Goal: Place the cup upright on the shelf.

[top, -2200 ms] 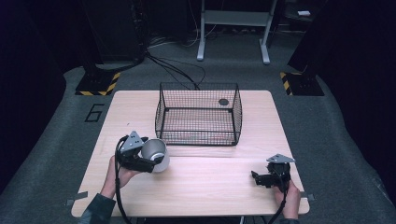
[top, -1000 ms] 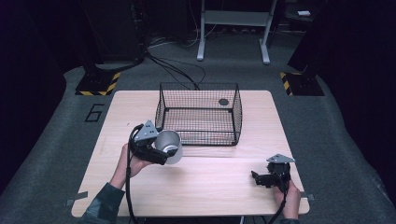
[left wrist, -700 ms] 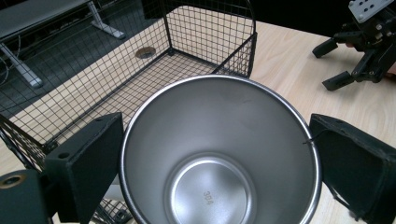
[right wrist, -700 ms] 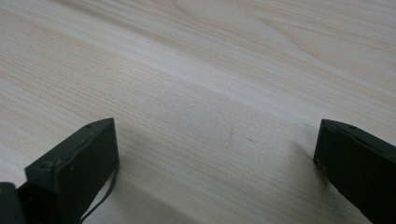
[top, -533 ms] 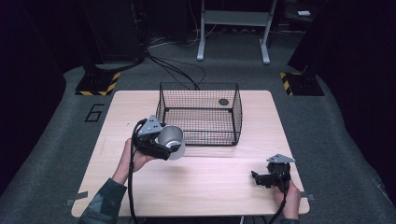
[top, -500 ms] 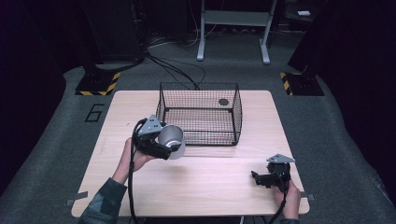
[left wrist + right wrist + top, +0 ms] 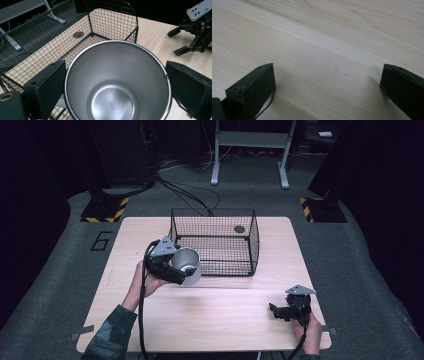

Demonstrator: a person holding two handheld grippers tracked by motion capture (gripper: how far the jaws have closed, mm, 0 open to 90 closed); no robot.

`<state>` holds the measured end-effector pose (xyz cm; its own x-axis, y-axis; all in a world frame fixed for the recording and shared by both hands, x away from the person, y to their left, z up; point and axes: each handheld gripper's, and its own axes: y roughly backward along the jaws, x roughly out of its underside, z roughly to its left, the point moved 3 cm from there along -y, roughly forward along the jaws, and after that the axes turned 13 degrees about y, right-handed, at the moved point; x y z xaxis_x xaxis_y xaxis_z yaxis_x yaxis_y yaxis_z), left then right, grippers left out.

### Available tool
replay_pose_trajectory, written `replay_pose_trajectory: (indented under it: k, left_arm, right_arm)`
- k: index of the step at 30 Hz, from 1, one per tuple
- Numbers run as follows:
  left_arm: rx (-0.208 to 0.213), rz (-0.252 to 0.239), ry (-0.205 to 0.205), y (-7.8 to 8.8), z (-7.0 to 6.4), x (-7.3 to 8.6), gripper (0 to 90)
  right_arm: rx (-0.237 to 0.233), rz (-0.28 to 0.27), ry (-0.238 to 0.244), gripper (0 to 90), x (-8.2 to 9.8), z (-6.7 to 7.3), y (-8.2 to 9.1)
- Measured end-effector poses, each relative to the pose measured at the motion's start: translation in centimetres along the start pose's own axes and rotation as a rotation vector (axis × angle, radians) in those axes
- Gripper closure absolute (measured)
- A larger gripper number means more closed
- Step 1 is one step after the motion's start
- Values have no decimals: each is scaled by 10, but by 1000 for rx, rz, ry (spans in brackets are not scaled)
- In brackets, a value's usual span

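A steel cup (image 7: 186, 265) hangs above the table, tilted, just left of the black wire basket (image 7: 215, 241). My left gripper (image 7: 176, 268) is shut on the cup, one jaw on each side of its rim. In the left gripper view the cup (image 7: 117, 82) opens toward me, with "304" stamped on its bottom and the basket (image 7: 110, 20) right behind it. My right gripper (image 7: 278, 312) rests low at the table's front right, open, with bare wood (image 7: 324, 62) between its jaws.
The basket holds a small dark round thing (image 7: 239, 229) at its far right corner. The wooden table (image 7: 210, 320) has free room in front of the basket. Beyond the table are cables, a metal stand (image 7: 249, 150) and hazard-striped bases (image 7: 106, 210).
My left gripper has lifted the cup from the table's front left and carried it up and right to the basket's left side. The right gripper has stayed in place.
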<state>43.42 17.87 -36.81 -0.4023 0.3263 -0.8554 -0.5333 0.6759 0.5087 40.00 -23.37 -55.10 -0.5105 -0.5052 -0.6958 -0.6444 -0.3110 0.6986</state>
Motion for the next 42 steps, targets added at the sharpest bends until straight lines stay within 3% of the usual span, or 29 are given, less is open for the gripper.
replay_pose_trajectory:
  k: [2,16,17,31,42]
  left_arm:
    - [1,2,-14,0,0,-3,63]
    - [1,-5,-12,-9,1,-22,63]
    - [-15,-8,-17,-11,3,-25,63]
    - [-29,-16,22,-28,20,-40,63]
    - [-58,-4,25,-46,31,-49,63]
  right_arm:
    - [0,0,0,0,0,0,0]
    - [0,0,0,0,0,0,0]
    - [0,0,0,0,0,0,0]
    - [0,0,0,0,0,0,0]
    - [0,0,0,0,0,0,0]
